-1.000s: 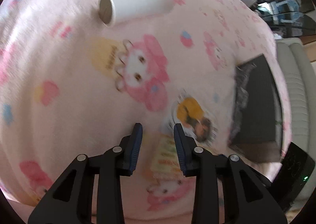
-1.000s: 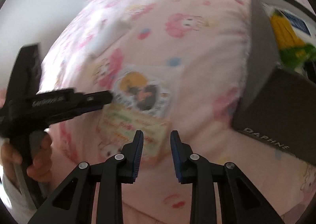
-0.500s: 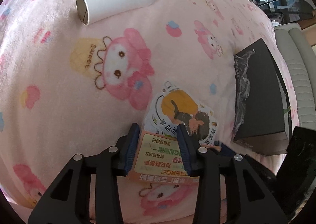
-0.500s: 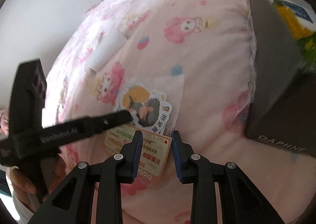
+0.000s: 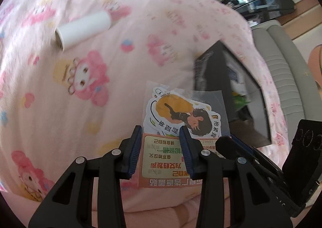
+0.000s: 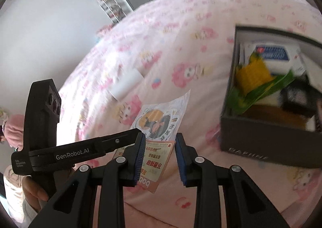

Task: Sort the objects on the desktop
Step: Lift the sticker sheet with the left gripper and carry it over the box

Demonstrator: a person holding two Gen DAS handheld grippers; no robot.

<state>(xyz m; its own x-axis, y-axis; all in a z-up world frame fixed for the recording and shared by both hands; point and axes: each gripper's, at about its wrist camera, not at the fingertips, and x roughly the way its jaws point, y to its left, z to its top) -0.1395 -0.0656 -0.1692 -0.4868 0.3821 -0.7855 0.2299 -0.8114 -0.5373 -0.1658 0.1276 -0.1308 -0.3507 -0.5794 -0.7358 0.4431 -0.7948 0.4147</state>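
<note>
Sticker packet (image 5: 177,127), lifted clear of the pink blanket (image 5: 80,107) between the narrow-set left gripper (image 5: 160,148) and right gripper (image 6: 159,159), seems held but not yet in the dark box (image 6: 267,141), where some items already lie, while the white tube (image 5: 82,27) waits unsorted.

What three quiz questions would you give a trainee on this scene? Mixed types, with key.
1. True or false: the white roll stands upright on the blanket.
2. Where is the yellow toy? A: in the dark box. B: loose on the blanket. C: inside the roll.
3. Fill in: the box has no lid on; its top is ____.

Key: 1 false, the roll lies on its side. 2 A. 3 open.
</note>
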